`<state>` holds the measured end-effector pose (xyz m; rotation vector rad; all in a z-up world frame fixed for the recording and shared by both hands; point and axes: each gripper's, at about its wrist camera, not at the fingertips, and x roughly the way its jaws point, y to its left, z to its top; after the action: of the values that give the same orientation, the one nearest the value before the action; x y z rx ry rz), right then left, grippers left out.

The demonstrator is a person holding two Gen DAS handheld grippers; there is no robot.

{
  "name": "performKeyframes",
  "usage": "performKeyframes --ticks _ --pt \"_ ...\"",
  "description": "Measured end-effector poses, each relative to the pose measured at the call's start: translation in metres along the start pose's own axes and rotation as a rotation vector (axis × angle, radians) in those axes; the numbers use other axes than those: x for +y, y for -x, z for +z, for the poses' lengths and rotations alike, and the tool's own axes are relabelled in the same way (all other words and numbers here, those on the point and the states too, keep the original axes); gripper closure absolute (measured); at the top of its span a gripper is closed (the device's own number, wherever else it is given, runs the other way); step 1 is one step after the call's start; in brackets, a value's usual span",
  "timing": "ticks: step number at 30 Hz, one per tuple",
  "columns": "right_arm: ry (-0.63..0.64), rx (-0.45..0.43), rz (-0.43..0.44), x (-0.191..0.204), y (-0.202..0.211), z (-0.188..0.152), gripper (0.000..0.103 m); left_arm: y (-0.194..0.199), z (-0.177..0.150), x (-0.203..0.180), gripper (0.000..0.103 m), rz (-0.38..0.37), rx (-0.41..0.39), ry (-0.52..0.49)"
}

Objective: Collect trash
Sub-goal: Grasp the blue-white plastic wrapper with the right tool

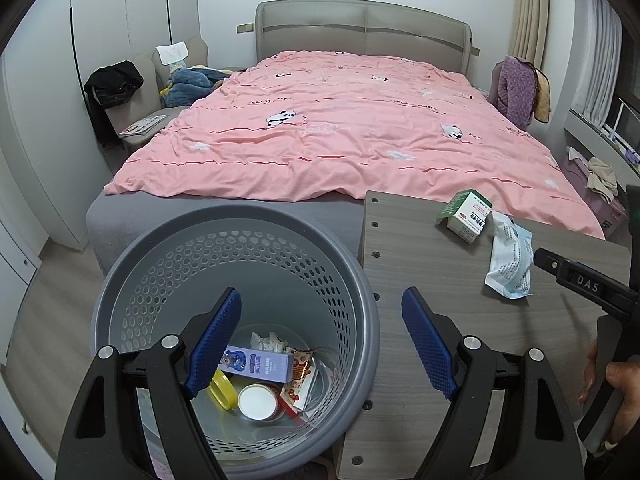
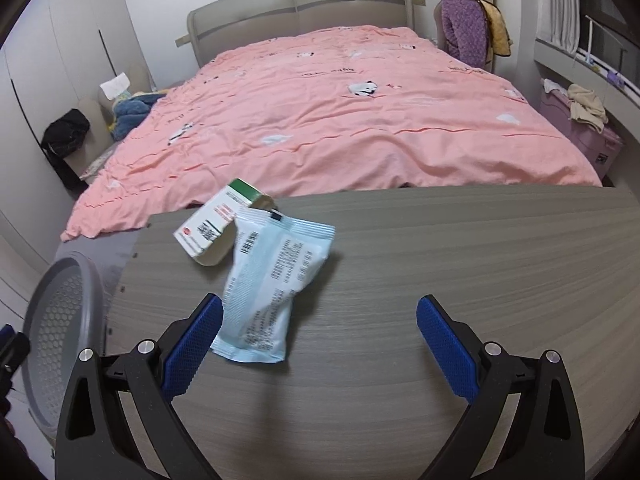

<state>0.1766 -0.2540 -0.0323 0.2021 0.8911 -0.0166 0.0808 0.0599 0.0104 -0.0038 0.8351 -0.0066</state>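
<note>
Trash is partly collected: the bin (image 1: 236,312) beside the tabletop (image 2: 440,264) already holds a box, a yellow lid, a cup and wrappers, while a pale blue packet (image 2: 272,280) and a small carton (image 2: 218,226) lie on the tabletop, touching each other near its bin-side end. The step in hand looks like the reach for the packet. The right gripper (image 2: 320,350) points steeply down over the tabletop with its fingers spread wide and empty; the packet's near end lies just beside the left finger (image 2: 192,344), not centred between the two. The next move likely calls for shifting that gripper toward the bin so the packet sits between the fingers, lowering, then closing on the thin, floppy film near its edge. The left gripper (image 1: 322,344) hangs over the bin's rim, angled down, fingers wide apart and holding nothing.
</note>
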Motion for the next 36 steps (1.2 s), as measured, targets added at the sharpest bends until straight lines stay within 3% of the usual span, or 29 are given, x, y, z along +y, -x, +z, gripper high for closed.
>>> performKeyframes --ticks 5,9,14,16,20,28,36 --pt "-0.051 0.028 0.042 0.012 -0.019 0.009 0.007 0.0 0.0 -0.003 0.024 -0.007 0.0 -0.003" --pt "-0.075 0.06 0.011 0.021 -0.037 0.01 0.009 0.0 -0.001 -0.002 0.024 -0.007 0.003 -0.003" --pt "-0.06 0.085 -0.008 0.025 -0.046 0.007 0.026 0.0 -0.001 0.0 0.024 -0.007 0.003 -0.001" --pt "-0.046 0.083 -0.008 0.025 -0.044 0.006 0.043 -0.001 -0.001 -0.001 0.024 -0.009 0.005 -0.005" --pt "-0.045 0.077 0.017 0.019 -0.039 0.005 0.054 -0.003 0.002 -0.009 0.024 -0.028 0.01 -0.026" --pt "-0.056 0.049 0.08 -0.006 -0.012 0.001 0.057 -0.013 0.024 -0.044 0.024 -0.12 0.002 -0.094" --pt "-0.049 0.021 0.109 -0.039 0.023 -0.004 0.057 -0.052 0.064 -0.097 0.024 -0.223 0.025 -0.218"
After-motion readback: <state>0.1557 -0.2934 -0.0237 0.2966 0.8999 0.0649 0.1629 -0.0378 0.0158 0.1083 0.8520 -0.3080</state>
